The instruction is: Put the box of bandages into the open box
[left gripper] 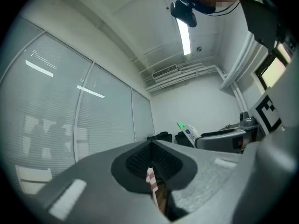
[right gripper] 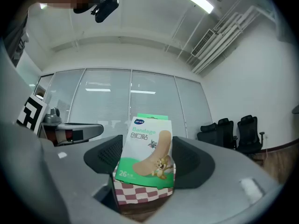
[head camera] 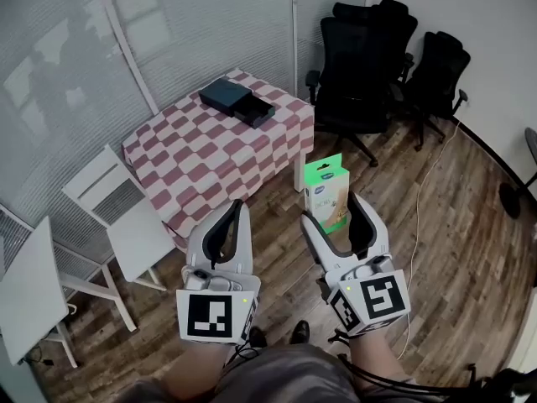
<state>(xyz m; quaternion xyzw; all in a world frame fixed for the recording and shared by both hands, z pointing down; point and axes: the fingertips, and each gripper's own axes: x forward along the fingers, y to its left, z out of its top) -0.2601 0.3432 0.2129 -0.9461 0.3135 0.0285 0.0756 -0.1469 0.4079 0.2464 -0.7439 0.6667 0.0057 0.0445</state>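
Observation:
My right gripper (head camera: 336,217) is shut on the box of bandages (head camera: 326,192), a green and white carton that stands upright between its fingers, held over the wooden floor. The right gripper view shows the carton (right gripper: 147,150) clamped between both pads. The dark open box (head camera: 236,102) lies at the far end of the table with the red-and-white checked cloth (head camera: 210,158), well ahead of both grippers. My left gripper (head camera: 228,222) is beside the right one, shut with nothing in it; in the left gripper view its pads (left gripper: 140,160) meet along a thin slit.
Two white chairs (head camera: 126,217) stand left of the table. Several black office chairs (head camera: 369,57) are grouped at the back right. A white cable (head camera: 417,208) runs across the wooden floor on the right. Glass walls with blinds close off the far side.

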